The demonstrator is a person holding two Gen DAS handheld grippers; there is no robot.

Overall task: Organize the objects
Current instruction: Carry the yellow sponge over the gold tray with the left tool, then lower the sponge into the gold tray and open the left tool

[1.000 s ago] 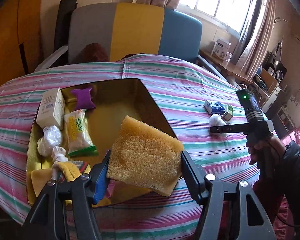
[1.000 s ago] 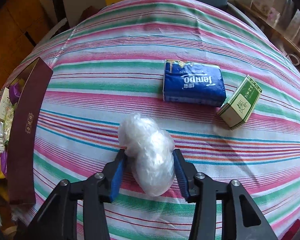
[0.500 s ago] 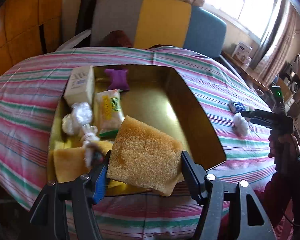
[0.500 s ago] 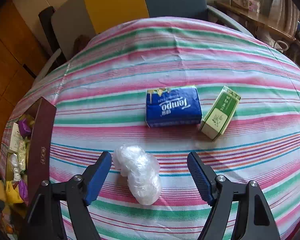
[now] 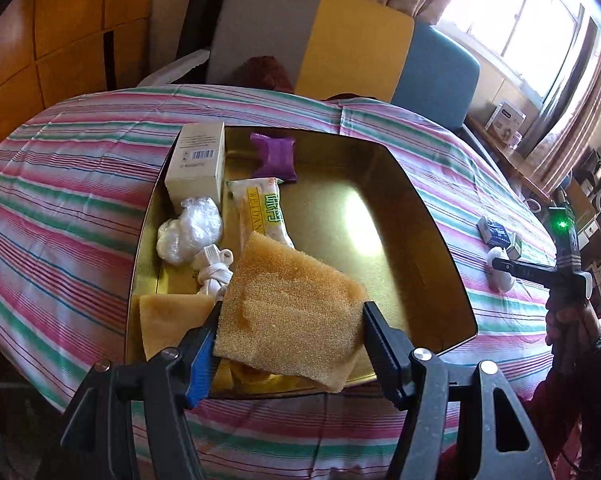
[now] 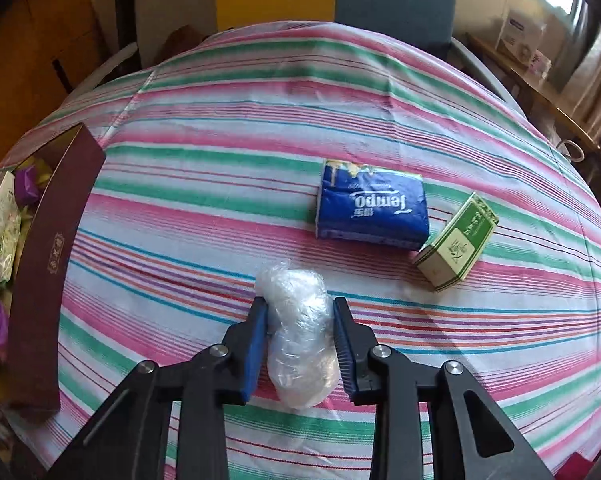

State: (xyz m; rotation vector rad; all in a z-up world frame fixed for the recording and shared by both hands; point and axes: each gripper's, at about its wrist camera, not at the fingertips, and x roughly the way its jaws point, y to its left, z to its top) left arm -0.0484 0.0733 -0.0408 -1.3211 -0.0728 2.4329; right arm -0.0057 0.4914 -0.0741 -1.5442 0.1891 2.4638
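My left gripper (image 5: pixel 288 344) is shut on a yellow sponge (image 5: pixel 288 308), held over the near end of the gold-lined box (image 5: pixel 440 240). The box holds a white carton (image 5: pixel 198 160), a purple pouch (image 5: pixel 274 156), a snack packet (image 5: pixel 266 212), a plastic wad (image 5: pixel 190 230), a white knotted cord (image 5: pixel 214 272) and a yellow cloth (image 5: pixel 172 322). My right gripper (image 6: pixel 300 344) is shut on a clear plastic bag wad (image 6: pixel 300 332) on the striped tablecloth. A blue Tempo tissue pack (image 6: pixel 372 208) and a green box (image 6: pixel 456 250) lie beyond it.
The box's maroon outer wall (image 6: pixel 48 256) stands at the left of the right wrist view. A grey, yellow and blue chair (image 5: pixel 340 44) stands behind the round table. The right gripper (image 5: pixel 504 276) and the hand holding it show at the right of the left wrist view.
My right gripper opened, then closed again on the plastic bag wad. My left gripper has moved left over the box with the sponge still held.
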